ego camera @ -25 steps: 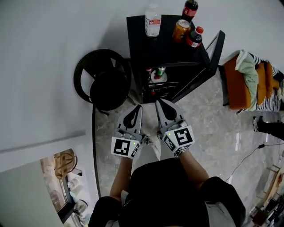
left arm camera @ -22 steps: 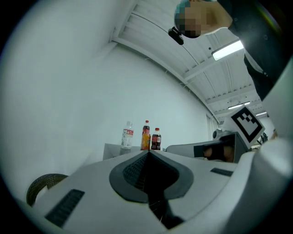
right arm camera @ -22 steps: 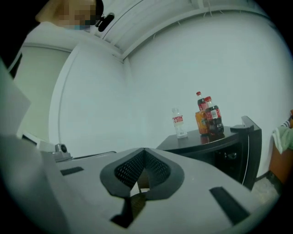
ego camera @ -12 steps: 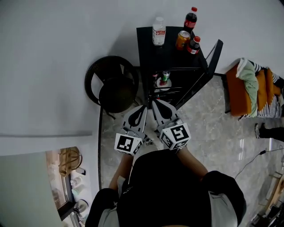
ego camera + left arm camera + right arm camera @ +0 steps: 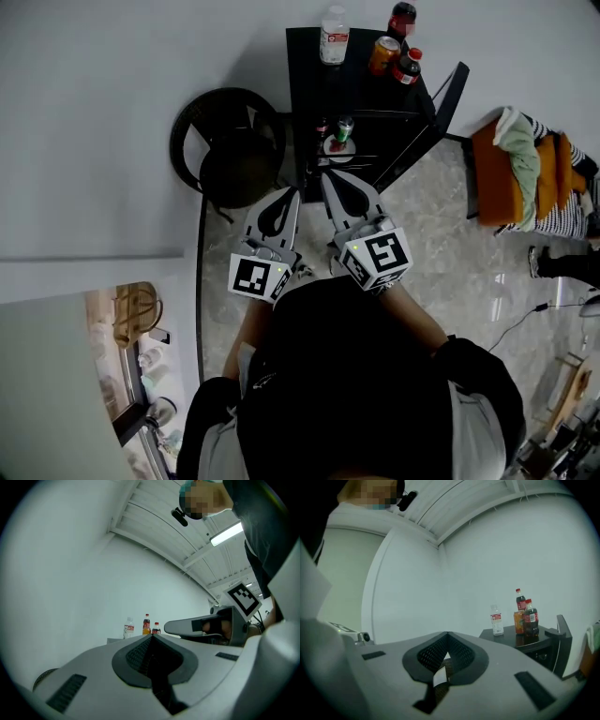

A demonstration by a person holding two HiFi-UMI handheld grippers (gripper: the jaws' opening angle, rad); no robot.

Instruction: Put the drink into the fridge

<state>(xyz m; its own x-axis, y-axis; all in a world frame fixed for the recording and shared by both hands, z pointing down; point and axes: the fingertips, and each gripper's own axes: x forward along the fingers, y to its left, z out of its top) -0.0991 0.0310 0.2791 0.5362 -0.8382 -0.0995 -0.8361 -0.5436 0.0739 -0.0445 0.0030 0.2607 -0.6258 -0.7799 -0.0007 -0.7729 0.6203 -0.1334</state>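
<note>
Head view, fridge: black fridge (image 5: 356, 75) stands low at the far wall, its door (image 5: 427, 122) swung open to the right.
Head view, drinks: water bottle (image 5: 334, 21), tall cola bottle (image 5: 401, 17), orange can (image 5: 382, 54) and short cola bottle (image 5: 408, 66) stand upright on the fridge top; none is held.
Head view, shelf: a green can (image 5: 344, 128) sits inside the fridge.
Head view, grippers: left gripper (image 5: 292, 192) and right gripper (image 5: 328, 176) lie side by side on the near side of the fridge, tips toward it, well apart from the drinks.
Head view, surroundings: a black round chair (image 5: 230, 155) stands left of the fridge.
Left gripper view, jaws: pressed together, nothing between; bottles far off beyond the tips.
Right gripper view, jaws: closed tip to tip, empty; drinks far right on the fridge top.
</note>
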